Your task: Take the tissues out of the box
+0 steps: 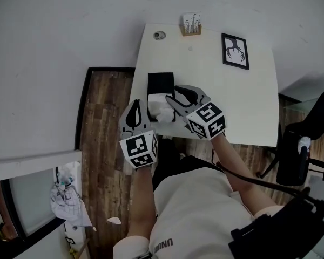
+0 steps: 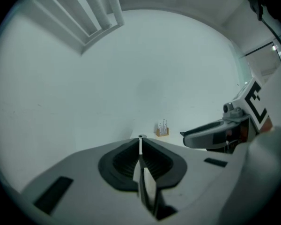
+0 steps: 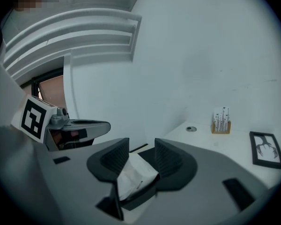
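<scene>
Fingers (image 3: 116, 159) of the right gripper (image 3: 141, 149), reaching over the box (image 1: 161, 82), spread around a seemingly loose tissue (image 3: 133, 176); left gripper (image 2: 140, 146) fingers pressed together.

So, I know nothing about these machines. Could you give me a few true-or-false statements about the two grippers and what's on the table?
1. The right gripper's jaws stand apart, with white tissue between them. True.
2. The left gripper's jaws are wide open. False: they are closed together.
3. The tissue box is black. True.
4. The framed picture hangs on the wall. False: it is on the white table.
5. A small card holder stands at the table's far edge. True.
</scene>
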`<state>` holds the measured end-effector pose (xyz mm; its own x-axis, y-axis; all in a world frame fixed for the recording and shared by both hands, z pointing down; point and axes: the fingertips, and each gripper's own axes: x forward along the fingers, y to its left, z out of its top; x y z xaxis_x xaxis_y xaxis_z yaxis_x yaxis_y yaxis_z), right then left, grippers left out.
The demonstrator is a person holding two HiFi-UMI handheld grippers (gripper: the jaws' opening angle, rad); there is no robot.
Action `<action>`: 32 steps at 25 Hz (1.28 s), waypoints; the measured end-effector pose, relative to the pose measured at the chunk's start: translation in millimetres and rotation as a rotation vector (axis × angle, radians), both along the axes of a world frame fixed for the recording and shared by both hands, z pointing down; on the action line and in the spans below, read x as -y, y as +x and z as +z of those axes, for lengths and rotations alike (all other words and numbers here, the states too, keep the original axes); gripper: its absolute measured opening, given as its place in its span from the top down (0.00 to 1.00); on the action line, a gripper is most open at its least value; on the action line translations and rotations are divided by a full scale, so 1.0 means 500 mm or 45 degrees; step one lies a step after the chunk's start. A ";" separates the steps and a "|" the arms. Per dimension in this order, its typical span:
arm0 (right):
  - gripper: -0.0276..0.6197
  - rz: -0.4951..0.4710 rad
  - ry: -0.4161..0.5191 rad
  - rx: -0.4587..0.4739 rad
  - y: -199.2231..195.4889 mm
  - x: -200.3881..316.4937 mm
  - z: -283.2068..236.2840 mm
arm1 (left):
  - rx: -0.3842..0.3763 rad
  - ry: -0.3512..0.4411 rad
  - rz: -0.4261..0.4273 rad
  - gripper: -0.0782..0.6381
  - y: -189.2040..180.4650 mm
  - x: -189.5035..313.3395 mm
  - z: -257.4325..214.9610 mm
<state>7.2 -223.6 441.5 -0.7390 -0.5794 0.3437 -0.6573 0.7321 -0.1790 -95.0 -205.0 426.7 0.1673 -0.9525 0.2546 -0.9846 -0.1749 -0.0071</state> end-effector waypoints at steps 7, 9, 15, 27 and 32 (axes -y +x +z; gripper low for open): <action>0.64 -0.111 -0.096 -0.121 -0.023 -0.003 0.076 | -0.052 -0.093 -0.009 0.87 0.000 0.012 0.049; 0.63 -0.136 -0.109 -0.140 -0.031 -0.004 0.088 | -0.057 -0.106 -0.008 0.87 0.002 0.012 0.057; 0.63 -0.206 -0.138 -0.213 -0.053 -0.006 0.121 | -0.069 -0.138 -0.012 0.87 -0.002 0.017 0.076; 0.71 -0.244 -0.135 -0.362 -0.062 -0.020 0.157 | -0.033 -0.125 -0.019 0.87 -0.013 0.018 0.072; 0.76 -0.263 -0.114 -0.409 -0.064 -0.019 0.155 | -0.035 -0.123 -0.026 0.87 -0.019 0.020 0.070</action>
<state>-24.7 -214.2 518.8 -0.6835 -0.3869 0.6189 -0.5306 0.8457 -0.0573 -104.6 -215.1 461.9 0.1560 -0.9269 0.3413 -0.9876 -0.1531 0.0356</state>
